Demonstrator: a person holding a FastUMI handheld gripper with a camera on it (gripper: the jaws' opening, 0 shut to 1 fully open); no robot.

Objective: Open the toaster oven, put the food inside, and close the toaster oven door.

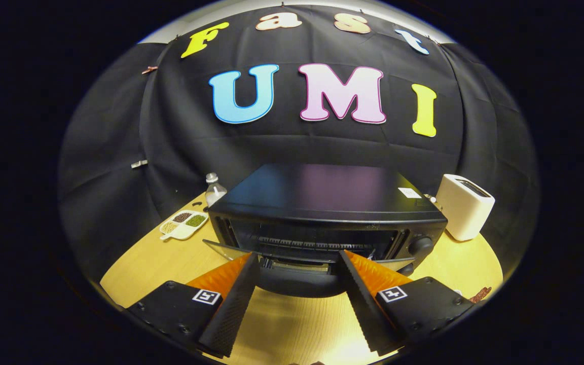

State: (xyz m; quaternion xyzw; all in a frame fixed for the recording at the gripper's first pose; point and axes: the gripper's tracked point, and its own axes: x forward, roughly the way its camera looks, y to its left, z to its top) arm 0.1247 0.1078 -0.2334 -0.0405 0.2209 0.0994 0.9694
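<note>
Gripper (299,263) spread wide, holding nothing, fingertips at the door (302,276) of the toaster oven (322,213), which sits mid-table (170,263). Door hangs partly open, tilted toward the near side. Judgement: door stiff, hinged at its bottom edge; best taken at its top rim. Food: cannot tell where.
</note>
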